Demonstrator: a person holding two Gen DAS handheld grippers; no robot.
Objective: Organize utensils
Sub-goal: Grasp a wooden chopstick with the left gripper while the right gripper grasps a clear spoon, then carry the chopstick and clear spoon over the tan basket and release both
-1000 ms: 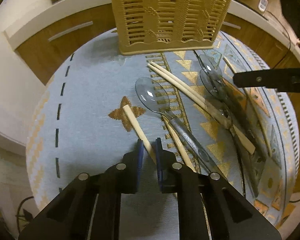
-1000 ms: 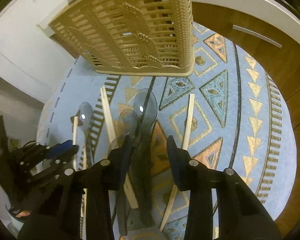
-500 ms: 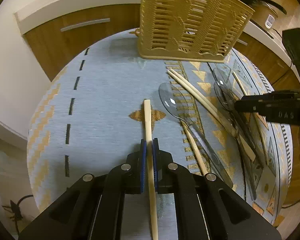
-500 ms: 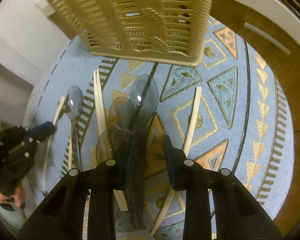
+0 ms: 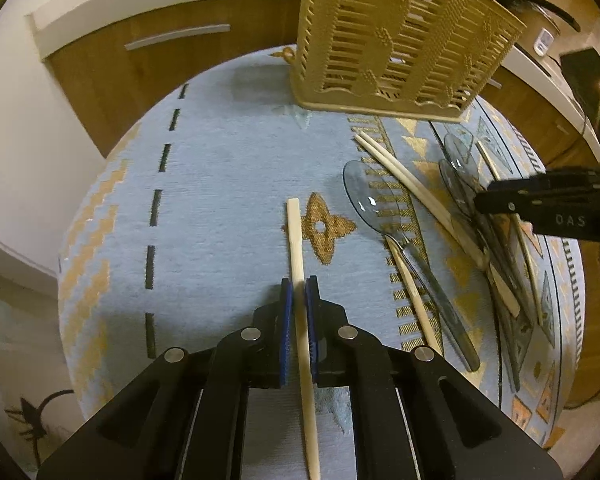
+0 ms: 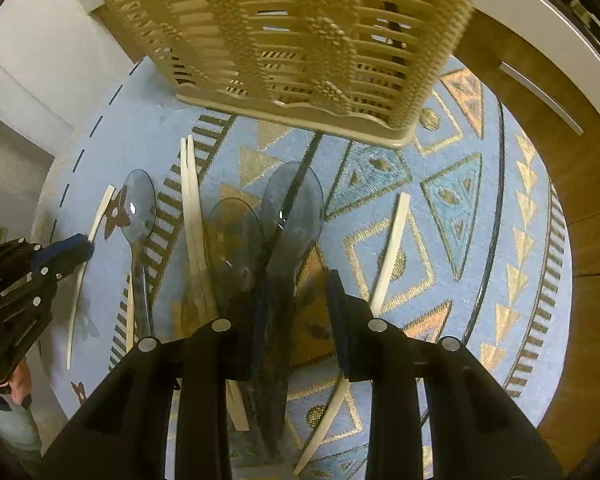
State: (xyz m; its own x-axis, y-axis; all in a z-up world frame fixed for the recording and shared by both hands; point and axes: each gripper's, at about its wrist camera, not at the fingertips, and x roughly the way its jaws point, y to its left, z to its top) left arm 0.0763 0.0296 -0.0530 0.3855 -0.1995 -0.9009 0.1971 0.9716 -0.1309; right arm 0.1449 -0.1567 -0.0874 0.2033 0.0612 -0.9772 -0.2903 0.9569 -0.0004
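My left gripper (image 5: 299,292) grips a pale wooden chopstick (image 5: 294,232) that lies along the cloth; its blue pads (image 5: 286,320) press on it while the jaws ease open slightly. The right wrist view shows the same left gripper (image 6: 66,250) at far left. My right gripper (image 6: 296,312) hangs open over a pile of smoky clear plastic spoons (image 6: 296,208). A spoon handle lies between its fingers, and a gap shows beside the right pad. In the left wrist view the right gripper (image 5: 540,200) enters from the right. A tan slatted utensil basket (image 6: 300,40) stands at the back.
The round table carries a blue cloth with gold patterns (image 5: 220,160). On it lie another clear spoon (image 5: 364,200), a pair of chopsticks (image 6: 190,200) and a single chopstick (image 6: 392,252). Wooden cabinets (image 5: 140,60) curve behind the table. A person's hand (image 6: 4,380) holds the left gripper.
The left gripper closed on the chopstick, which swung from slanted to straight along the fingers. The right gripper sank lower over the spoon pile and drew nearer the basket.
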